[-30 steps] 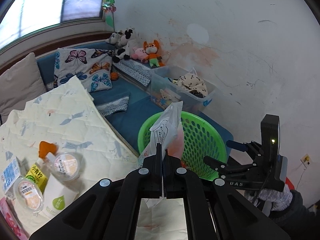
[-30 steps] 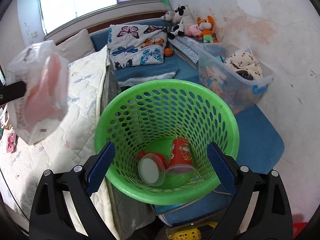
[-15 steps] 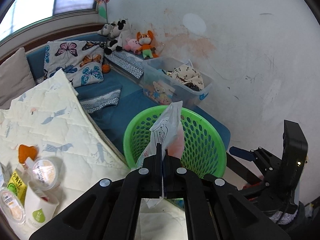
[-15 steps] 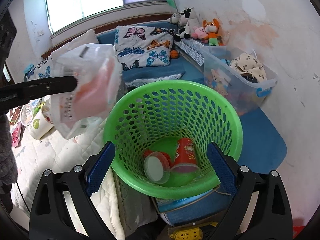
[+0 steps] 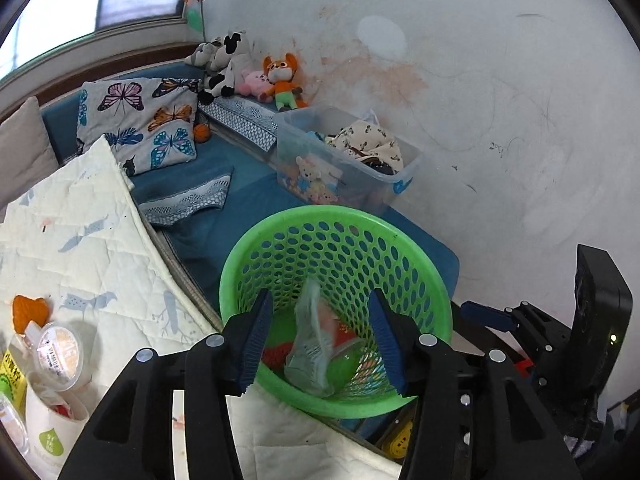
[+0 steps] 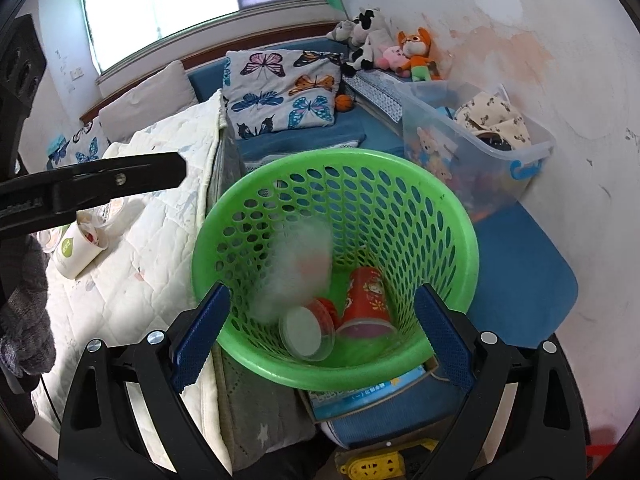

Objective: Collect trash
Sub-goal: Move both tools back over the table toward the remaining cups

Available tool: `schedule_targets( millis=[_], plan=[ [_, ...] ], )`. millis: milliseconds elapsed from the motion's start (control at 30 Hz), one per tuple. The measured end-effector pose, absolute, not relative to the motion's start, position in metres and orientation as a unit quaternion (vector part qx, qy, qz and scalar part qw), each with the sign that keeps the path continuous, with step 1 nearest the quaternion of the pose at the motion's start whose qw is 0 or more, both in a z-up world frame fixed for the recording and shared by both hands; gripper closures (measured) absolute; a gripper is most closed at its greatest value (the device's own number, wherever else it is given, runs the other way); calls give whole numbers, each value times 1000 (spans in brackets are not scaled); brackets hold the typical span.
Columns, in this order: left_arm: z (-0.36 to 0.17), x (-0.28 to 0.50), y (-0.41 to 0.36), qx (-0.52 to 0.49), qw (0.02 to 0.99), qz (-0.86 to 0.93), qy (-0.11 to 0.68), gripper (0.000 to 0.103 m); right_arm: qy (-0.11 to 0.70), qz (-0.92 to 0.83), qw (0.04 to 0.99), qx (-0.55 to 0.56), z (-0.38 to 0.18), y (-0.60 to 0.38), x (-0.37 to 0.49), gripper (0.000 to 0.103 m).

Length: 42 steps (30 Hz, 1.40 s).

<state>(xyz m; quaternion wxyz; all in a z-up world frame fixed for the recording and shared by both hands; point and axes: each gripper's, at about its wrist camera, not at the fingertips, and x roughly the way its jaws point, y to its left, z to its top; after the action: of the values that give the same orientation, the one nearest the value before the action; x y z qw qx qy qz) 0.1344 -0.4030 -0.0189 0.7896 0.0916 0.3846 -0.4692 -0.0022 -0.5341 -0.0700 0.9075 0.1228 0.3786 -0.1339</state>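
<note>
A green perforated basket (image 5: 280, 240) (image 6: 452, 216) stands beside the bed. A clear plastic bag (image 5: 310, 344) with pink inside is loose in the basket, blurred in the right wrist view (image 6: 296, 264). A red paper cup (image 6: 368, 300) and a lidded tub (image 6: 306, 332) lie at the bottom. My left gripper (image 5: 320, 344) is open and empty above the basket's near rim. My right gripper (image 6: 320, 340) is open and empty, its fingers on either side of the basket's near wall.
More trash lies on the cream quilt (image 5: 80, 248): a white paper cup (image 5: 52, 428), sealed tubs (image 5: 58, 354), an orange scrap (image 5: 26, 310). A clear storage box (image 5: 352, 168), butterfly pillows (image 5: 140, 120) and plush toys (image 5: 280, 80) sit on the blue mattress. A yellow power strip (image 6: 372, 466) lies on the floor.
My left gripper has opened and let go of the plastic bag, which has dropped into the green basket. The right gripper has stayed open at the basket.
</note>
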Motion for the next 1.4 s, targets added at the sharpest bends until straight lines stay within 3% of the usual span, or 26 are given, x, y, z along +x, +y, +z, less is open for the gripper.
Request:
schedule_targets(
  millis=[567,1033,1400],
  plan=[
    [13,124,-267,70,852,-378,356,36,357,-79,926,98,-41,-467,-2,9],
    [3,165,-115,-3,895,-238,378,35,356,-9,933,61,-26,-388,30,7],
    [-4,173,-56,-30,905,-187,382,35,372,62,926,17,-33,-320,77,7]
  ],
)
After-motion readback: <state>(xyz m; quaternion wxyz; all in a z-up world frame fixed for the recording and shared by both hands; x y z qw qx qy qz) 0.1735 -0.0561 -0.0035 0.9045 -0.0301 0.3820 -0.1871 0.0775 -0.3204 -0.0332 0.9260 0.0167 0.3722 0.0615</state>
